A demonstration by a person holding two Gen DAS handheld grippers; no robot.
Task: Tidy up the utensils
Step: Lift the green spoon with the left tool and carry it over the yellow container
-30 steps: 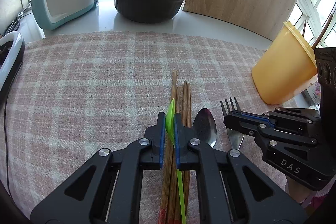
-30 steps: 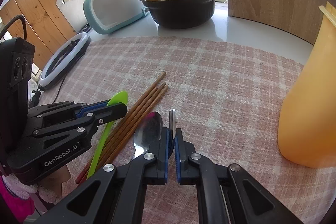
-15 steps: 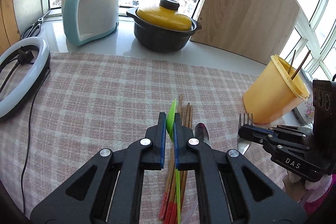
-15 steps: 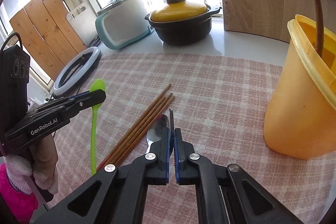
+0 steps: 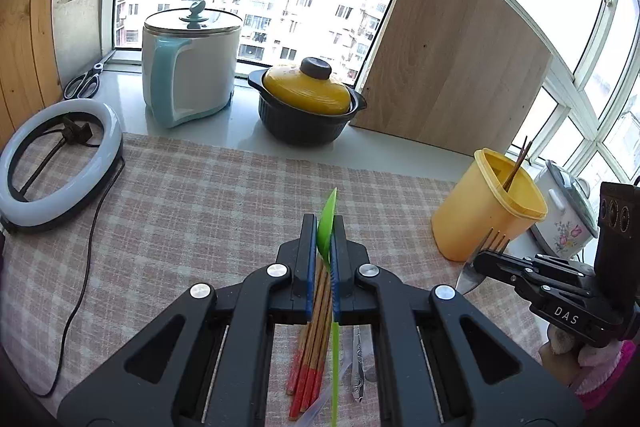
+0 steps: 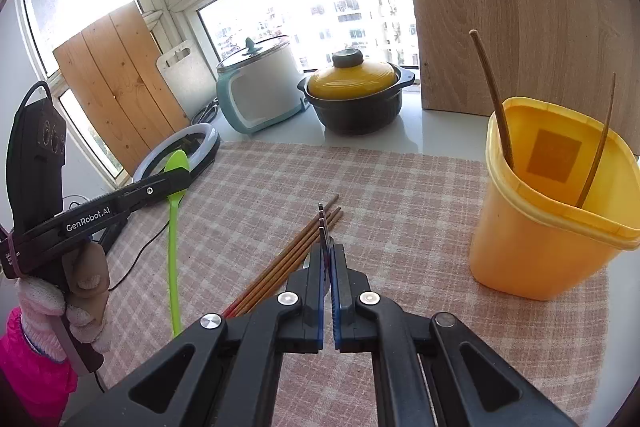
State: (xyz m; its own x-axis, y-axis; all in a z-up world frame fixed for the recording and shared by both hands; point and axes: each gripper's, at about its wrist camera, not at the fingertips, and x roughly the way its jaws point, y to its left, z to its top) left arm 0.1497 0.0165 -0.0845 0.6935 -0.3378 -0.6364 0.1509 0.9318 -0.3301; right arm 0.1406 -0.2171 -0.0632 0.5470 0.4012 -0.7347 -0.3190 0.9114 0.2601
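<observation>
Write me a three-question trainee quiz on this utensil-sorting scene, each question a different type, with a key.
1. True or false: the left gripper is shut on the green spoon.
2. Which utensil does the right gripper hold? A) metal spoon B) fork C) chopstick
3. Fill in: two chopsticks already stand in the yellow ____.

Key
1. True. Its jaws pinch the spoon near the bowl, and the handle hangs down.
2. B. The tines stick out past the jaws in the left wrist view.
3. Container. The other chopsticks lie on the checked cloth.
</observation>
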